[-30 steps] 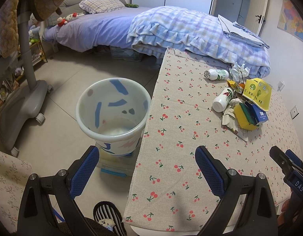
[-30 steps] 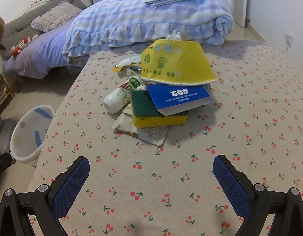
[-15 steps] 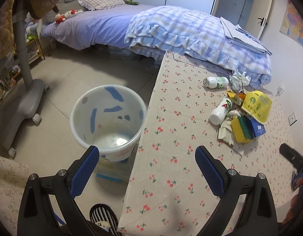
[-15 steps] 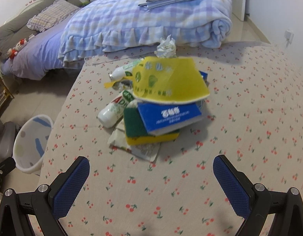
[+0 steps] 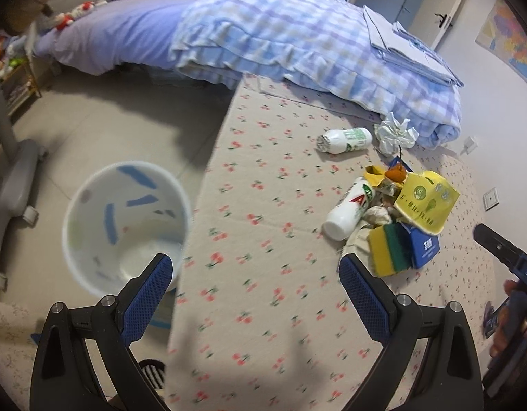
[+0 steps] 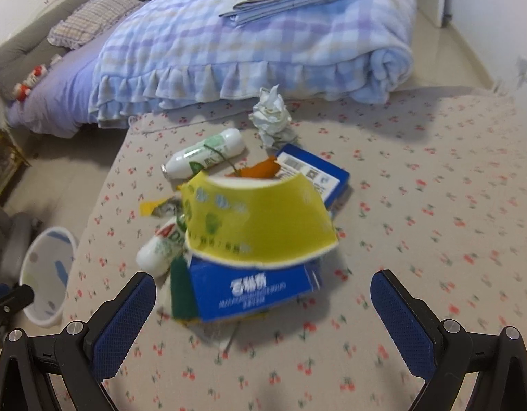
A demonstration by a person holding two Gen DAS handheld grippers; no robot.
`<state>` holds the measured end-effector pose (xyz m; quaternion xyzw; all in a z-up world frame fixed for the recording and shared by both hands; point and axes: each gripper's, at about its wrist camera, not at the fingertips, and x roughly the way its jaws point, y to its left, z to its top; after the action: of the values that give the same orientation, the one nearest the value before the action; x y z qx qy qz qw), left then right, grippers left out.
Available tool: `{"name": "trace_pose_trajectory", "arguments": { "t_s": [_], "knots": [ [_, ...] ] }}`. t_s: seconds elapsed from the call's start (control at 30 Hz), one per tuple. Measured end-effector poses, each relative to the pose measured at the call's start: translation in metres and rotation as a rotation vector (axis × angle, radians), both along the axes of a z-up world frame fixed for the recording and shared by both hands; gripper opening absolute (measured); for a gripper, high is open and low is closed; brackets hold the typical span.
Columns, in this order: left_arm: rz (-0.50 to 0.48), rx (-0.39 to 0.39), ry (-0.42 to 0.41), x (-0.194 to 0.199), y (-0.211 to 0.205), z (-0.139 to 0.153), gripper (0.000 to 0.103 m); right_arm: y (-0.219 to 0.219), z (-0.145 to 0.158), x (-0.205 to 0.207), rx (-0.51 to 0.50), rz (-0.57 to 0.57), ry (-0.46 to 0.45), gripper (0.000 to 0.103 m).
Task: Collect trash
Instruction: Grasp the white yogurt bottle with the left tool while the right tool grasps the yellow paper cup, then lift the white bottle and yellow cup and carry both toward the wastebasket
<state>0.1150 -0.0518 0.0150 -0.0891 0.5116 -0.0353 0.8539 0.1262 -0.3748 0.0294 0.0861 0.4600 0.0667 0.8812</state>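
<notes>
Standing on the floor just beside the table's left edge, your white bin [image 5: 125, 226] with blue patches looks bare inside as far as the left wrist view shows; the blur there hides any small scrap. Your left gripper [image 5: 255, 282] hangs spread wide over the cherry-print tablecloth [image 5: 263, 205], one finger over the bin's near rim, holding nothing. Your right gripper [image 6: 263, 294] is likewise spread and holding nothing, its fingers flanking the near end of the trash pile. That pile sits on the cloth well apart from the bin: a yellow paper bowl [image 6: 256, 222] tipped on top of a blue box [image 6: 253, 287], a green and yellow sponge [image 5: 390, 248] beneath, and a white bottle [image 5: 347, 214] lying at its left. A second white bottle [image 5: 344, 140] and a crumpled paper ball [image 5: 395, 133] lie farther back, near the checked quilt [image 5: 297, 44]. Only the right wrist view shows a second blue box [image 6: 315, 174] behind the bowl with orange peel [image 6: 260, 169] on it; only the left shows the bin's inside
</notes>
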Motion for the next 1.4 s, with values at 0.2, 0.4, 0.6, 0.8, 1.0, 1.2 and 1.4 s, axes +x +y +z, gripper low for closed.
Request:
{"name": "trace_pose_trajectory", "arguments": {
  "t_s": [0.2, 0.4, 0.6, 0.8, 1.0, 1.2, 1.4],
  "knots": [
    [-0.066, -0.097, 0.054, 0.042, -0.028, -0.031, 0.099, -0.018, -0.027, 0.044, 0.086, 0.021, 0.063, 0.103],
    [-0.128, -0.193, 0.078, 0.077, -0.055, -0.057, 0.099, -0.024, -0.053, 0.07, 0.142, 0.087, 0.093, 0.103],
    [-0.207, -0.219, 0.068, 0.098, -0.079, -0.074, 0.091, -0.03, -0.067, 0.086, 0.237, 0.128, 0.094, 0.102],
    [-0.207, -0.241, 0.108, 0.108, -0.089, -0.091, 0.061, -0.035, -0.076, 0.089, 0.291, 0.126, 0.108, 0.072],
    [-0.201, -0.234, 0.099, 0.105, -0.096, -0.091, 0.042, -0.039, -0.077, 0.085, 0.287, 0.119, 0.123, 0.027],
    [-0.141, -0.21, 0.078, 0.093, -0.089, -0.084, 0.041, -0.049, -0.059, 0.073, 0.234, 0.078, 0.082, 0.077],
    [-0.098, -0.231, 0.057, 0.081, -0.07, -0.069, 0.04, -0.046, -0.039, 0.075, 0.064, 0.03, -0.025, 0.087]
  ]
}}
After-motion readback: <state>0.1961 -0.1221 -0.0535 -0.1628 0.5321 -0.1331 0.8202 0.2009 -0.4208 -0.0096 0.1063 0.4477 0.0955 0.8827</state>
